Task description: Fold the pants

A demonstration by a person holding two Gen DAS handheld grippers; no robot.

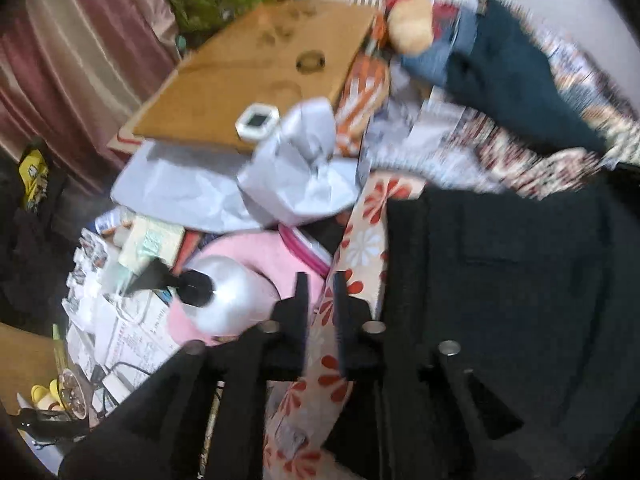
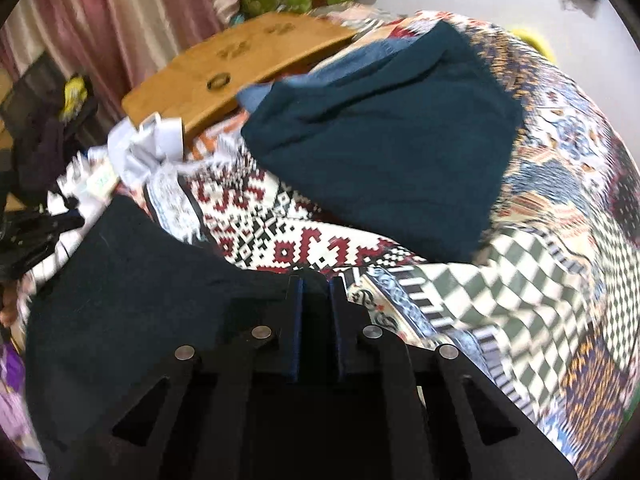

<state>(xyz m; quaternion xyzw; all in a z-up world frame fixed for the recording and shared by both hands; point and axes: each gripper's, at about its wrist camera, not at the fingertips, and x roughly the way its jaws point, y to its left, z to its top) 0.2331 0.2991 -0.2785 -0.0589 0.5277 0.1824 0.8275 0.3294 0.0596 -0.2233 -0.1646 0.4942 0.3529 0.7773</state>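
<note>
The black pants [image 1: 500,300] lie on the patterned bedspread and fill the right of the left wrist view; they also show in the right wrist view [image 2: 132,288] at lower left. My left gripper [image 1: 321,284] hovers at the pants' left edge, over a flowered cloth [image 1: 368,236], with a narrow gap between its fingers and nothing in it. My right gripper [image 2: 316,286] sits at the pants' upper right edge with black cloth between its fingers. A folded dark teal garment [image 2: 392,140] lies farther back on the bed.
A wooden lap table [image 1: 256,64] stands at the back left with a small white device [image 1: 256,120]. Grey paper [image 1: 288,168], a silver bottle [image 1: 228,296], a pink cloth and papers clutter the left. Pink curtains [image 1: 60,60] hang behind. The patterned bedspread [image 2: 540,260] covers the right.
</note>
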